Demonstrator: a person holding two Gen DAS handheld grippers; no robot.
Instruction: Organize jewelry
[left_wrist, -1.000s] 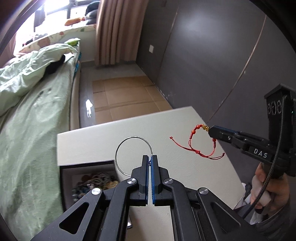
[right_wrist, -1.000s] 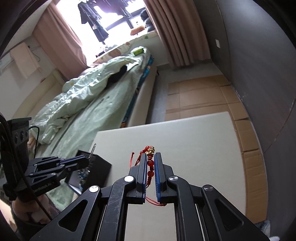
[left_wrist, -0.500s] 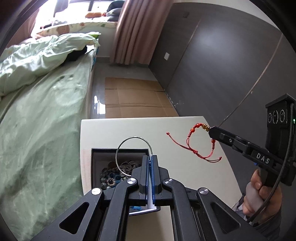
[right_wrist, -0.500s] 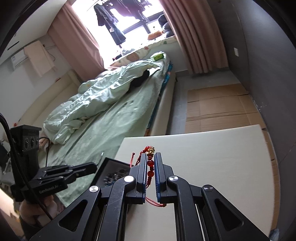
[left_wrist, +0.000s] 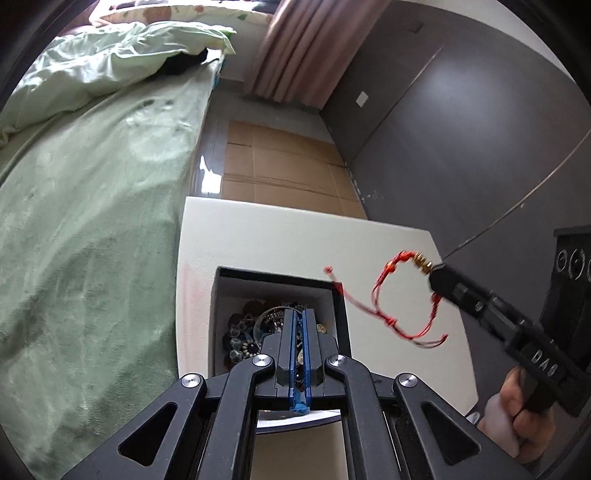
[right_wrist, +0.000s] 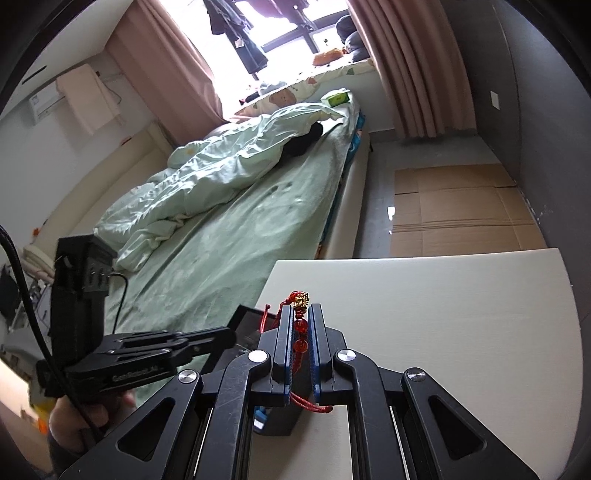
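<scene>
left gripper (left_wrist: 298, 317) closed over box (left_wrist: 275, 277), hoop barely seen, likely for drop-in | right gripper (right_wrist: 299, 314) clamped on red bracelet (left_wrist: 397, 295), held airborne right of box, queued next

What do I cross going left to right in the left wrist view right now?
Green bed → white table edge → black jewelry box with the left gripper over it → red cord bracelet → right gripper → the hand holding it.
</scene>
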